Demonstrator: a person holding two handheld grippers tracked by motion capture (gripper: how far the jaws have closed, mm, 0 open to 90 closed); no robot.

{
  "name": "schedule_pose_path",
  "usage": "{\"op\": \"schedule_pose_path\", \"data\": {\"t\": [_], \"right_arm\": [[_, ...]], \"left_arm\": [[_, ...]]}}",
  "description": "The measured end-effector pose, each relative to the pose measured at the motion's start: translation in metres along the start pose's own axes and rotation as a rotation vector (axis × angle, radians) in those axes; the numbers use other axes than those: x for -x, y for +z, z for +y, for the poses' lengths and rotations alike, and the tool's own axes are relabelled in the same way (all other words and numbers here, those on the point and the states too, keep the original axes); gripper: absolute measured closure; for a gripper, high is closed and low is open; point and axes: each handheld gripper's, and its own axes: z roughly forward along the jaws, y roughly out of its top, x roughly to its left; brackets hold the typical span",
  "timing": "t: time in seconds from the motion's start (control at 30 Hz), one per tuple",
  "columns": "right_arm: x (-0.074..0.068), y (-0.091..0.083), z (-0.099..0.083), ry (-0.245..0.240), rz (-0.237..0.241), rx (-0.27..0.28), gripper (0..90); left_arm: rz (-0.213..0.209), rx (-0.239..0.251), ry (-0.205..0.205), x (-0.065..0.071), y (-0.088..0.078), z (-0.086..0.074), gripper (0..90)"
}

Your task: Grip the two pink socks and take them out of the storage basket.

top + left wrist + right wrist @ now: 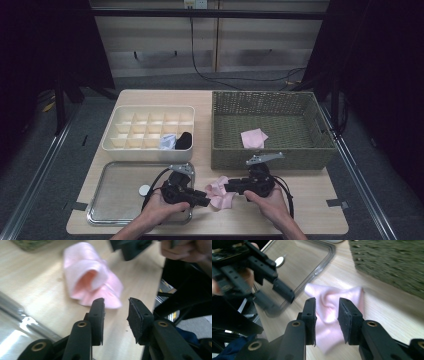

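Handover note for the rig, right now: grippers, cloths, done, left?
Left gripper: open, just short of the crumpled pink cloth.
Right gripper: open, jaws over that cloth, no grip visible.
The cloth lies on the table between tray and basket.
Done: a second pink cloth lies flat in the basket.
Left, probably: tidy the loose cloth and put it in the basket.

No legible text, label, brand, number or sign on any surface you see here. Gripper bodies, pink cloth, tray, divided box, basket: no markings you can read. Note: gripper views blurred; fine print, if any, not resolvable.
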Motion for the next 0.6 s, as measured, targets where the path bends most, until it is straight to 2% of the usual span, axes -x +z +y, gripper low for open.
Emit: {"op": "schedule_pose_path", "data": {"t": [0.03, 0.13, 0.2, 0.23, 0.33, 0.4, 0.43, 0.47, 0.53, 0.6], "right_arm": [[0.001, -0.002, -0.002, 0.005, -0.004, 0.002, 66.9], [0.005, -0.007, -0.009, 0.016, -0.030, -0.012, 66.9], [0.005, -0.011, -0.015, 0.019, -0.045, -0.022, 67.4], [0.005, -0.013, -0.018, 0.025, -0.047, -0.018, 67.5], [0.005, -0.018, -0.028, 0.034, -0.054, -0.014, 68.3], [0.006, -0.020, -0.034, 0.037, -0.059, -0.012, 68.2], [0.007, -0.021, -0.037, 0.048, -0.067, -0.004, 68.5], [0.008, -0.022, -0.040, 0.065, -0.082, 0.007, 69.4], [0.008, -0.022, -0.043, 0.075, -0.083, 0.012, 69.5], [0.006, -0.022, -0.044, 0.070, -0.087, 0.006, 70.0]], "left_arm": [[0.015, -0.007, 0.003, -0.001, 0.003, 0.002, 67.1], [0.037, -0.045, 0.073, -0.001, 0.011, 0.009, 69.6], [0.034, -0.039, 0.057, -0.004, 0.016, 0.011, 71.8], [0.058, -0.048, 0.060, -0.005, 0.020, 0.011, 72.3], [0.080, -0.089, 0.072, -0.004, 0.028, 0.008, 72.5], [0.070, -0.089, 0.061, -0.005, 0.032, 0.006, 72.2], [0.078, -0.084, 0.056, -0.004, 0.033, 0.005, 71.9], [0.058, -0.077, 0.051, -0.004, 0.033, 0.005, 71.2], [0.065, -0.082, 0.061, -0.001, 0.034, 0.006, 66.9], [0.091, -0.086, 0.072, 0.001, 0.035, 0.006, 66.2]]}}
